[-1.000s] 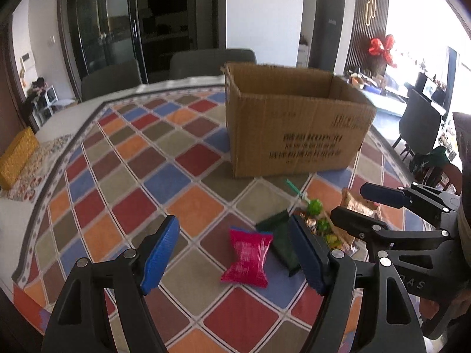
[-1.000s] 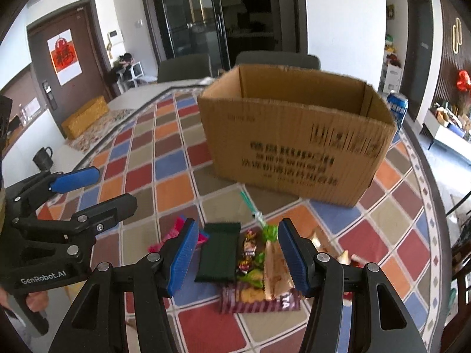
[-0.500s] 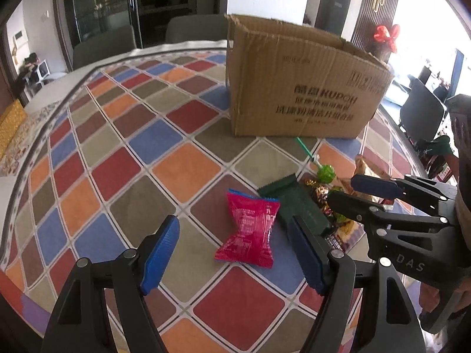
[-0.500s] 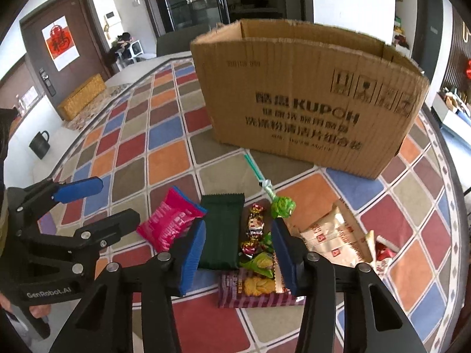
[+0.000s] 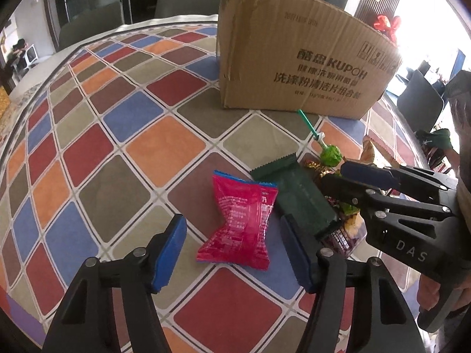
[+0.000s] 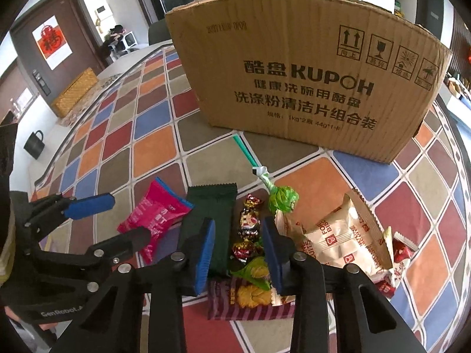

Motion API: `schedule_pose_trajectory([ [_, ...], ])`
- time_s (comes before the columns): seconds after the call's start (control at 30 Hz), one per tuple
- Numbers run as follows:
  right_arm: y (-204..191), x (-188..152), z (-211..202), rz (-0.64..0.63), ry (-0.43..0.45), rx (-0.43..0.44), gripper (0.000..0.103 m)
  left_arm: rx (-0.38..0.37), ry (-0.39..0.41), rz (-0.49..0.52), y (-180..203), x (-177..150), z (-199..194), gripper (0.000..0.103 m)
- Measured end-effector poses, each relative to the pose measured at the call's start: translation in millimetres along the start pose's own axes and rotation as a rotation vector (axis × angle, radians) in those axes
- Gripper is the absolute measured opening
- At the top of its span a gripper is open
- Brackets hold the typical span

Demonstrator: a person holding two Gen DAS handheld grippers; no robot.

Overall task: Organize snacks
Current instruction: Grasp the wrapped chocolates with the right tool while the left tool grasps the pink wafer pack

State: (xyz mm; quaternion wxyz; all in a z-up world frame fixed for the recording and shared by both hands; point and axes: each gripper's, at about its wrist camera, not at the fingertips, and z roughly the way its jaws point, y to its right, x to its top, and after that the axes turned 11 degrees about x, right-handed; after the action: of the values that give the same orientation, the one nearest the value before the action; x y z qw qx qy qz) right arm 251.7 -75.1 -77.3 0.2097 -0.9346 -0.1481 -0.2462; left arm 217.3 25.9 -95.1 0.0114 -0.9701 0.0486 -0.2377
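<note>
snacks (image 6: 250, 235) before the box (image 6: 294, 88)

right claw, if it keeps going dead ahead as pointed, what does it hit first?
Probably the small foil-wrapped candies, which sit framed between the open fingers of the right claw. The dark green packet lies under the left finger, so that pad may touch it at about the same moment; depth is unclear.

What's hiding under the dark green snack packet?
The dark green packet lies on the purple cookie packet, covering its far edge, and on the tablecloth. Anything else beneath is hidden.
</note>
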Motion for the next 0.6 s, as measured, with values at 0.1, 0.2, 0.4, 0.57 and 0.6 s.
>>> schedule_pose_trajectory([
  [0.1,-0.6,2.7,2.9,-0.003,-0.007,-0.005,0.032,-0.004,-0.013,0.001,1.8,0.9,6.0,0.061],
  [0.2,-2.8,4.7,6.2,-0.013,-0.018,-0.013,0.032,-0.012,-0.034,-0.004,1.6,1.7,13.6,0.056],
  [0.4,-6.1,8.3,14.6,-0.029,-0.035,-0.033,0.029,-0.015,-0.055,-0.011,1.7,1.1,23.3,0.049],
  [0.57,-6.5,11.6,21.9,-0.036,-0.046,-0.058,0.029,-0.018,-0.052,-0.017,2.5,4.6,24.5,0.040],
  [0.6,-5.5,11.8,22.2,-0.035,-0.047,-0.064,0.029,-0.019,-0.052,-0.016,2.9,5.0,24.6,0.039],
])
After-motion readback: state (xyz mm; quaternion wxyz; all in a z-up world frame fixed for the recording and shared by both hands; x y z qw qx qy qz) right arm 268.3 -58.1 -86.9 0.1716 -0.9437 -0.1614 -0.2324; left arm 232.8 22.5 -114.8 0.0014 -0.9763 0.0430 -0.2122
